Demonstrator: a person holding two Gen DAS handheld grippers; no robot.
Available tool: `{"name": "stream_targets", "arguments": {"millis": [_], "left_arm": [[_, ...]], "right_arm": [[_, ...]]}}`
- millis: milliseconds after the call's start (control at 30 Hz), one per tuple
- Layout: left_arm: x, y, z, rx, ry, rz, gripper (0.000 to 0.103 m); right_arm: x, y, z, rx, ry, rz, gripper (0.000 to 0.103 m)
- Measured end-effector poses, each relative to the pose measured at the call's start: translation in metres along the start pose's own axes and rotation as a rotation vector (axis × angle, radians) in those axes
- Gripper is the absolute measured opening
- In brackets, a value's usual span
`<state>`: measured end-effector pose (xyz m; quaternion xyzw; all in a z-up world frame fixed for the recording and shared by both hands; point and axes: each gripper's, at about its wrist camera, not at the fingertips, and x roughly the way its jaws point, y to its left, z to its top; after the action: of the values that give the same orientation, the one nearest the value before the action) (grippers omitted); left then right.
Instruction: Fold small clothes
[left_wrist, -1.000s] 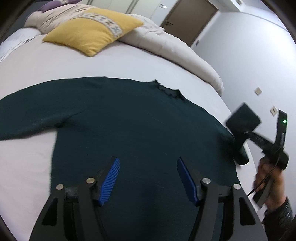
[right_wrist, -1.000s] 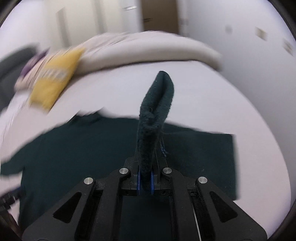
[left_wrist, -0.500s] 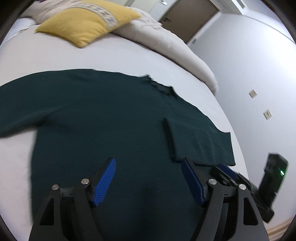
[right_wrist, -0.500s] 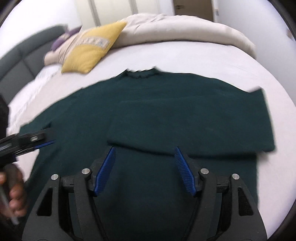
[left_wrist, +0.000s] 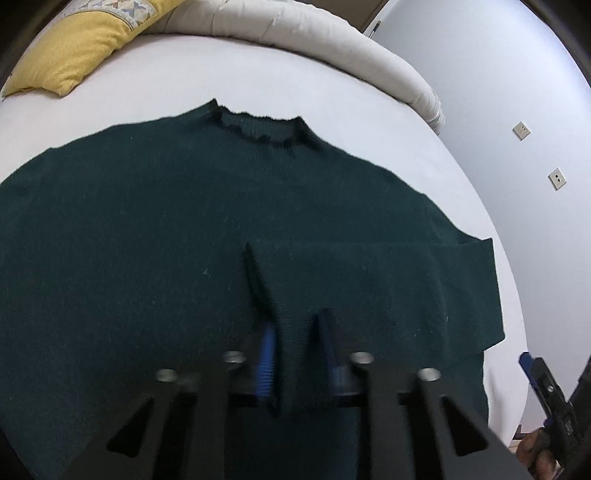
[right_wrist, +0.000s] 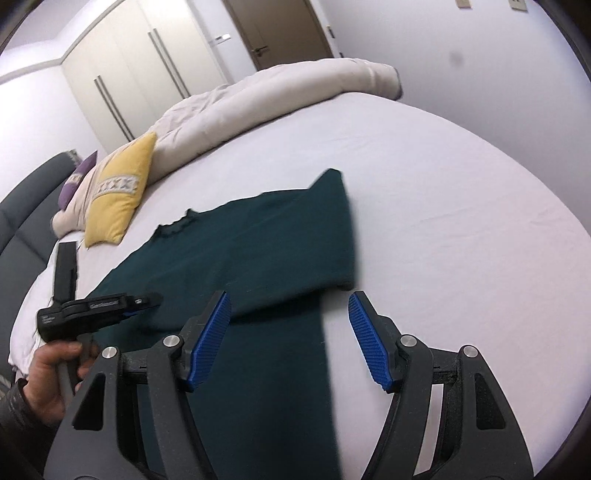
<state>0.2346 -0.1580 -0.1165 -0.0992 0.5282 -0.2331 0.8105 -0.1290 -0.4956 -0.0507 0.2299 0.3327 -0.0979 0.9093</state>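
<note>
Soft, even indoor light; fisheye bending at the edges; motion blur smears the left hand-held gripper (left_wrist: 295, 354).

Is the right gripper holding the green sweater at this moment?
No: the right gripper is wide open with nothing between its blue pads, and the sweater lies flat on the bed beyond it.

The sweater (left_wrist: 147, 229) is dark green knit cloth, matt and faintly fuzzy, with a ribbed, frilled collar. The sheet (right_wrist: 461, 206) on the bed is smooth pale cloth with few creases. The duvet (right_wrist: 280, 92) looks soft, matt and rumpled. The pillow (right_wrist: 118, 192) is yellow woven cloth with a patterned band. The right gripper (right_wrist: 290, 339) has matt black, grainy plastic arms, bright metal screw heads, and fingers (right_wrist: 367, 341) faced with blue ribbed pads. The door (right_wrist: 280, 29) is smooth, brown and matt.
</note>
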Motion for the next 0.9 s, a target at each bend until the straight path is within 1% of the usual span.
{"name": "stream_targets", "arguments": {"millis": [167,267,367,467,533,667,767,800,867,900], "left_arm": [[-0.023,-0.008,0.005,0.06,-0.07,0.002,0.009],[-0.036,-0.011,0.01,0.087,-0.117,-0.002,0.009],[-0.049,-0.001,0.014,0.082,-0.159,-0.009,0.009],[-0.064,0.019,0.015,0.062,-0.199,0.003,0.009],[-0.065,0.035,0.019,0.036,-0.205,0.017,0.009],[-0.054,0.073,0.023,-0.034,-0.19,0.047,0.009],[-0.034,0.086,0.018,-0.036,-0.148,0.071,0.009],[-0.03,0.088,0.014,-0.029,-0.15,0.075,0.009],[-0.026,0.092,0.009,-0.038,-0.157,0.064,0.009],[-0.027,0.094,0.009,-0.047,-0.161,0.056,0.009]], "right_arm": [[0.016,-0.022,0.02,0.048,-0.014,-0.02,0.064],[0.033,-0.024,0.039,0.063,-0.014,-0.032,0.064],[0.052,-0.036,0.061,0.092,0.02,-0.037,0.065],[0.087,-0.04,0.085,0.126,0.056,-0.034,0.064],[0.106,-0.045,0.097,0.142,0.079,-0.039,0.065],[0.141,-0.043,0.108,0.139,0.118,-0.049,0.064],[0.169,-0.038,0.112,0.12,0.162,-0.048,0.062],[0.178,-0.037,0.113,0.105,0.176,-0.057,0.061],[0.189,-0.033,0.113,0.069,0.179,-0.085,0.057],[0.194,-0.031,0.115,0.043,0.177,-0.103,0.05]]}}
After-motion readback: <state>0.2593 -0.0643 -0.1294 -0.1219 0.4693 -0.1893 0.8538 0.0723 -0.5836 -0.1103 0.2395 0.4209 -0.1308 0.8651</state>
